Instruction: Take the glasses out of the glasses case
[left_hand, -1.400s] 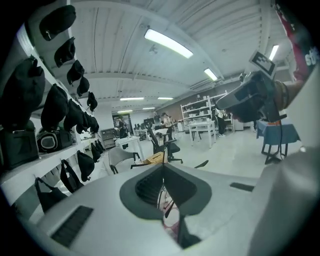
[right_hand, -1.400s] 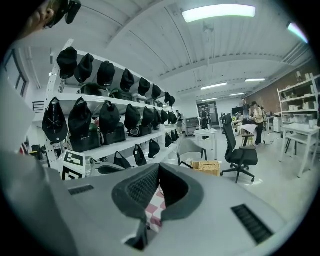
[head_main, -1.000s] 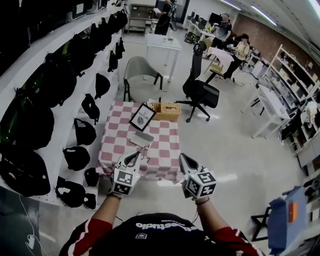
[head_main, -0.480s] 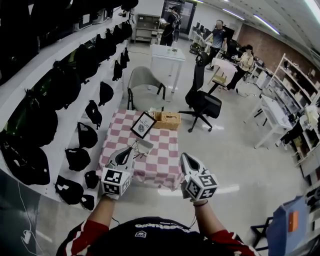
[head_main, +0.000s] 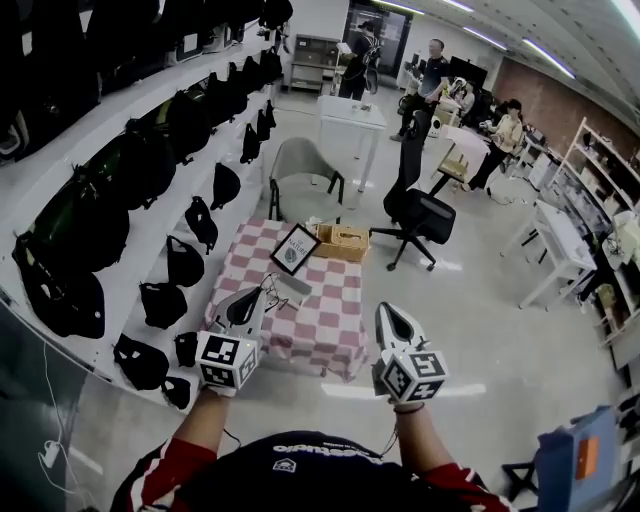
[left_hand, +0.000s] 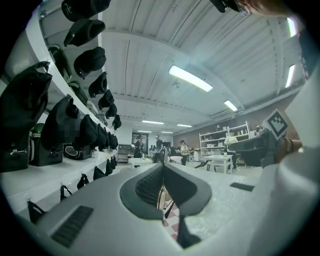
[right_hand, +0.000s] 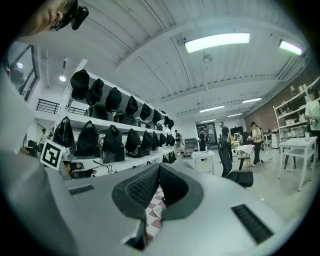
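Note:
A grey glasses case lies on the pink-and-white checked table, just in front of a framed picture. My left gripper hovers over the table's front left part, shut on the thin-framed glasses, which hang from its tip to the left of the case. In the left gripper view the jaws meet, with the glasses' thin arms showing below them. My right gripper is held off the table's front right corner, shut with nothing in it; its closed jaws show only the checked cloth beyond them.
A framed picture and a wicker basket stand at the table's far side. Shelves of black bags run along the left. A grey chair and a black office chair stand beyond; several people are at the back.
The left gripper has drawn back and to the left with the glasses in it, away from the case. The right gripper shifted slightly right. The head view has tilted up.

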